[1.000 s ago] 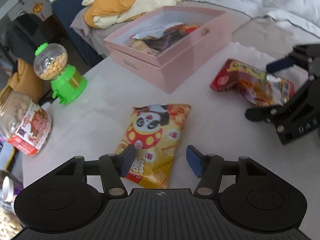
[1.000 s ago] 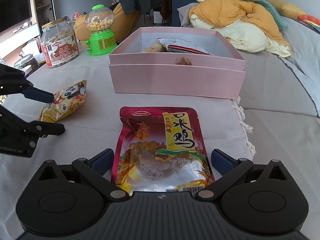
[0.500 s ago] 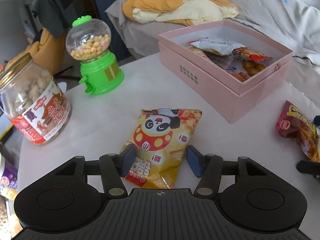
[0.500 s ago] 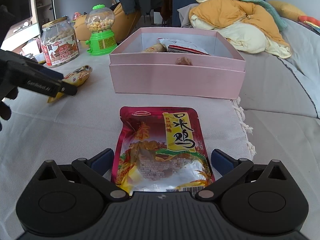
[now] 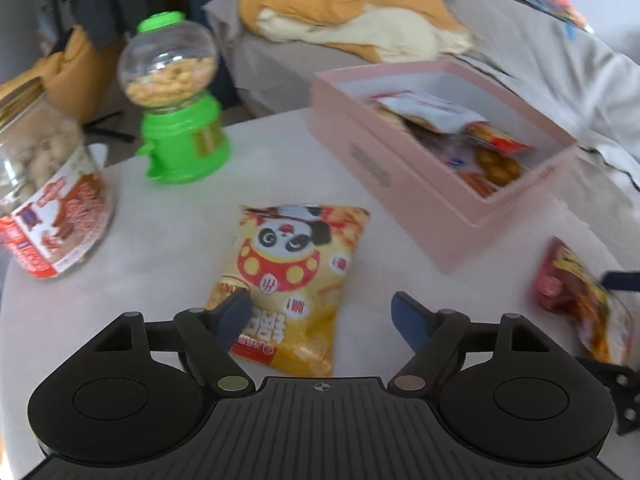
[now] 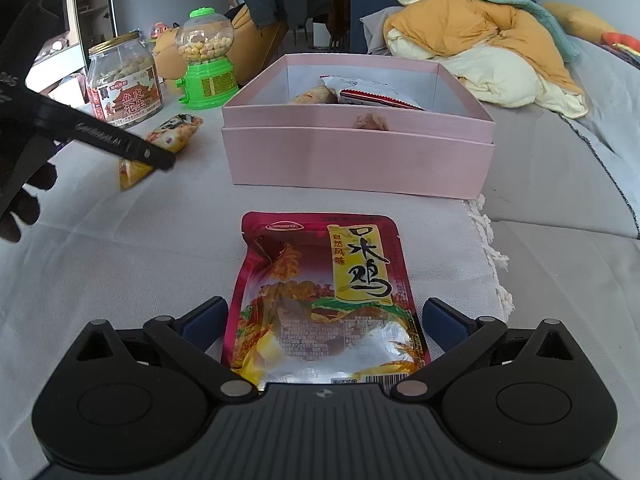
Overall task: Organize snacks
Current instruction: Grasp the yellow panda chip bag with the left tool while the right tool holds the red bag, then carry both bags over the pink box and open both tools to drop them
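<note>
Lying flat on the pale table (image 6: 120, 248), the red snack pouch (image 6: 324, 296) sits between the spread, untouching fingers of the right gripper (image 6: 322, 320), its near edge hidden under the gripper body. Left of it, the left gripper (image 5: 322, 318) has just been opening, jaws wide around the yellow panda bag (image 5: 288, 280), its left pad covering the bag's edge. Farther back, the pink box (image 6: 360, 160) holds blurred, half-hidden packets.

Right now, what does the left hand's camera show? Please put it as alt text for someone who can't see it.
The left gripper, jaws just opened wide, hovers over a yellow panda snack bag lying on a white table. Behind stand a pink box holding snacks, a green candy dispenser and a nut jar; a red pouch lies at the right.
</note>
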Demonstrator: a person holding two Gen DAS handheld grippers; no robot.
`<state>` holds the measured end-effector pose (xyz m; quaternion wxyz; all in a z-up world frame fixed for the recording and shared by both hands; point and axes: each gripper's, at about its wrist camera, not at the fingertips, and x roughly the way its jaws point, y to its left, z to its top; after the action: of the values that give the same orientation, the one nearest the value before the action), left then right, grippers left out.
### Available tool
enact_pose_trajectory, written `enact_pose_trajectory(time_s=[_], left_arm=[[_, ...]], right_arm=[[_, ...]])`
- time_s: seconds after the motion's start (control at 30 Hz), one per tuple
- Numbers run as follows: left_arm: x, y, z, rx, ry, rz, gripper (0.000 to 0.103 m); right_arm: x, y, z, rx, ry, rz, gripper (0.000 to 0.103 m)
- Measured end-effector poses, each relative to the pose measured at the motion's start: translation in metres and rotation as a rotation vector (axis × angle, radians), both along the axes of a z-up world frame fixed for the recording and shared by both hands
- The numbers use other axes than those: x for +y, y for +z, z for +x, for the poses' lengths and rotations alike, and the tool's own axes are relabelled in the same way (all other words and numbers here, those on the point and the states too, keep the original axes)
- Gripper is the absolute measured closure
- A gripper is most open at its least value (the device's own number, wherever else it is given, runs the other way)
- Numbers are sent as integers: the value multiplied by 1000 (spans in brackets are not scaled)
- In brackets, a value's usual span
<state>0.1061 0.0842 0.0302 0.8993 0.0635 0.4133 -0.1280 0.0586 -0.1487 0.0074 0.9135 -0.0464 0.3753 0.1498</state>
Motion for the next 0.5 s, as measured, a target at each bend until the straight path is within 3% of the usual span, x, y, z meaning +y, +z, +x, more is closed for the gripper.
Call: enact_pose_trajectory(time_s=[0.1,0.17,0.27,0.5], left_arm=[[-1,6,-5,-46,-2,4,25],[0,8,-3,-89,32,49,25],[6,0,10,-61,67,77,25],[21,-17,41,-29,113,-33,23]], right_arm=[[0,0,0,0,0,0,0],[0,0,0,0,0,0,0],[0,0,0,0,0,0,0],[0,0,0,0,1,0,0]])
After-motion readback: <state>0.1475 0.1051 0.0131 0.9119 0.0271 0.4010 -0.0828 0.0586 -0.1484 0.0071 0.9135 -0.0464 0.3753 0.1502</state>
